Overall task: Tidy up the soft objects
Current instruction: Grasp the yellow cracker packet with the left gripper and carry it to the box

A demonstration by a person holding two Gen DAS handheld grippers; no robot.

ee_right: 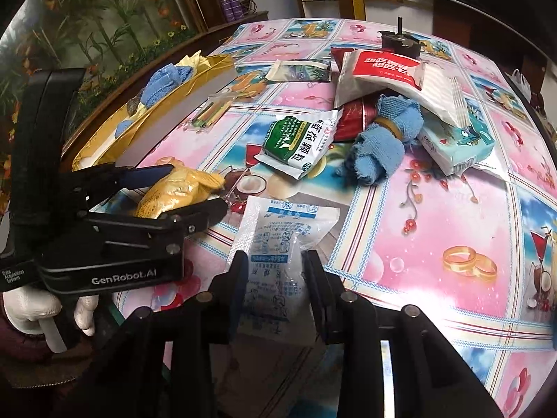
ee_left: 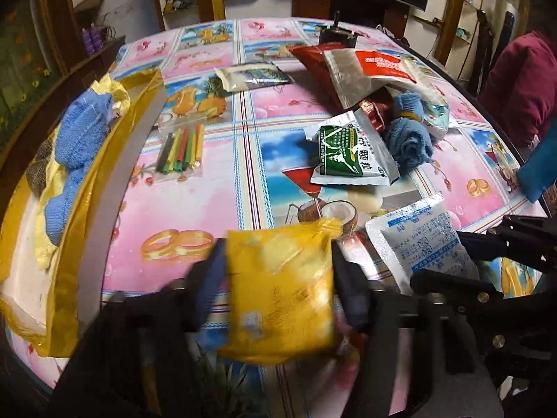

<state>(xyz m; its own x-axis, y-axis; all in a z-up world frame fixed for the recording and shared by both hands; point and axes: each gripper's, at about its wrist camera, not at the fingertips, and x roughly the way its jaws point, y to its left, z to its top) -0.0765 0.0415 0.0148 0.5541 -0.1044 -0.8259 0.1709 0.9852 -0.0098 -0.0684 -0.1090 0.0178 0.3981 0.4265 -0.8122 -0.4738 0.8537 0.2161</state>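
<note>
The left hand-held gripper (ee_left: 278,271) is closed on a yellow pouch (ee_left: 278,292), its two fingers pressing the pouch's sides; the right wrist view shows the same grip from the side, with the pouch bulging between the jaws just above the surface (ee_right: 435,209). The pouch looks light and limp, a thin film bag with loose filling, so it will sag and may slip if held by a corner. A squeeze across the middle, as now, seems the safest hold.

The right hand-held gripper (ee_right: 275,289) is partly open, its fingers straddling a white sachet with blue print (ee_right: 278,244) that lies flat on the surface. Whether the pads actually press on it cannot be told; there looks to be a little clearance on each side. The sachet seems thin, smooth and floppy, likely slippery, so it is best pinched across its narrow width near the sealed edge.

To the left stands a gold box (ee_left: 83,174) already holding a blue knitted cloth (ee_left: 76,146), probably where the soft things go. Further out lie a green and white packet (ee_right: 296,142), a rolled blue towel (ee_right: 379,146), a tissue pack (ee_right: 456,146), a red and white bag (ee_right: 386,73) and a clear bag of coloured sticks (ee_left: 181,149).
</note>
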